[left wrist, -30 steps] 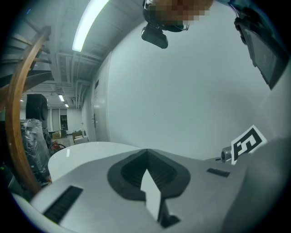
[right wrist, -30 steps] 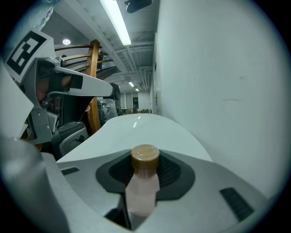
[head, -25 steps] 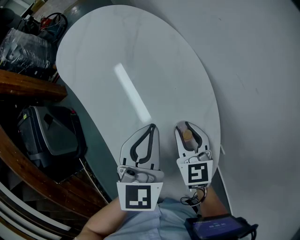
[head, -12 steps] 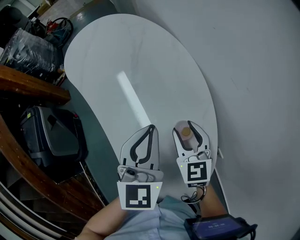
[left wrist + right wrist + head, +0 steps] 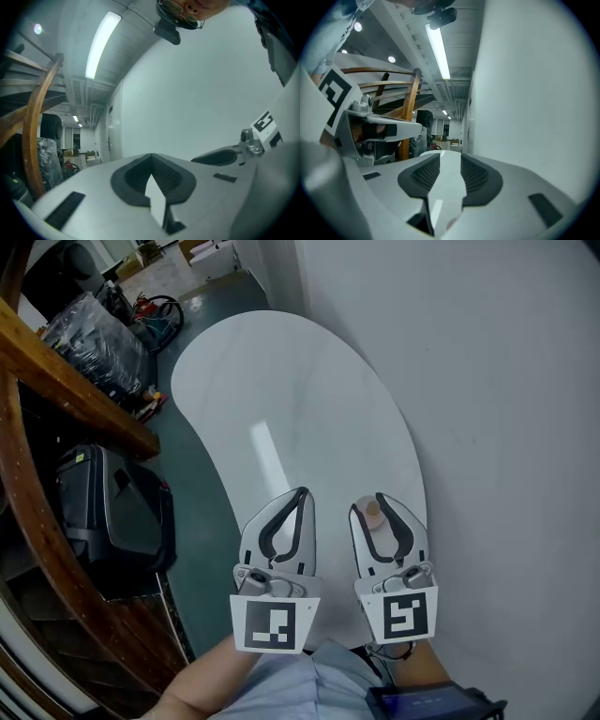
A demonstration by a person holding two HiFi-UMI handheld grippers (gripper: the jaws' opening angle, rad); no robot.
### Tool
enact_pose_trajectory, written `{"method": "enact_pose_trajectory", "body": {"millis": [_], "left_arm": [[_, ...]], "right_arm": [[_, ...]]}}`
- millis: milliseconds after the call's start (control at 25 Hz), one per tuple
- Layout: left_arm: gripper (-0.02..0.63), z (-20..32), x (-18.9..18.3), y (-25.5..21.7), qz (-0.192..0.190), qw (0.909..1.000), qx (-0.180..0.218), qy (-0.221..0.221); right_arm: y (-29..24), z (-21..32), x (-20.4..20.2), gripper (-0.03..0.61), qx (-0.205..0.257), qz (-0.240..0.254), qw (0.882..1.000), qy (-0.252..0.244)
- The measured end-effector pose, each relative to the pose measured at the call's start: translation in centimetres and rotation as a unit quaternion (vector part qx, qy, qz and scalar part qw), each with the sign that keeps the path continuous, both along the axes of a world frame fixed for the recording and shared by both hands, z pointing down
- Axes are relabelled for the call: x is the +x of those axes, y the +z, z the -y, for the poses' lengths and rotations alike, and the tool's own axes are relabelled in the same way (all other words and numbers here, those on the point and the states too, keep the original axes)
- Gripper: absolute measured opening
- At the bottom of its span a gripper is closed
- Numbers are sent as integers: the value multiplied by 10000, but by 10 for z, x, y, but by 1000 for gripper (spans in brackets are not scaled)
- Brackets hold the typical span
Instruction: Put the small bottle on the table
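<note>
Right claw (image 5: pixel 368 502) apart, jaws just been closing a little, pads gripping nothing. Small bottle (image 5: pixel 373 513) upright on counter (image 5: pixel 281 381) beneath, framed between jaws: drop-off looks done. Left claw (image 5: pixel 302 494) pinched together, empty, spare.

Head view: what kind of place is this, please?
Probably an indoor workshop or storage hall: a white table beside a plain wall, a plastic-wrapped bundle nearby, and a heavy wooden rail.
</note>
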State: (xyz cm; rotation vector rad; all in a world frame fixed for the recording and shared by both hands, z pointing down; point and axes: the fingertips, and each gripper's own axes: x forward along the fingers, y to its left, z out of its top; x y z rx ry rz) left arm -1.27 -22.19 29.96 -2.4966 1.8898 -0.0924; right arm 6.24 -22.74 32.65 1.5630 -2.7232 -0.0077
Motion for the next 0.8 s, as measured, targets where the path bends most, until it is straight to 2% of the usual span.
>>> {"method": "enact_pose_trajectory", "body": {"millis": [280,440,680,800], "left_arm": [[-2,-18,-18,-41,41,9988,471,-127],[-2,-30,-27,-60,-111,9975,685,-104],[-2,-54,-40,-74,-210,9958,882,90],[-2,-64,-47,-79,-272,9944,1001,191]], "right_arm": [[-44,-25,-15,29,276,137,9995,-50],[-57,-37,-26,16,382,-23,9992,-145],[-66,-55,-41,3,372,-296,9988,146],[-81,-64,-53,2,720,-112,9972,160]]}}
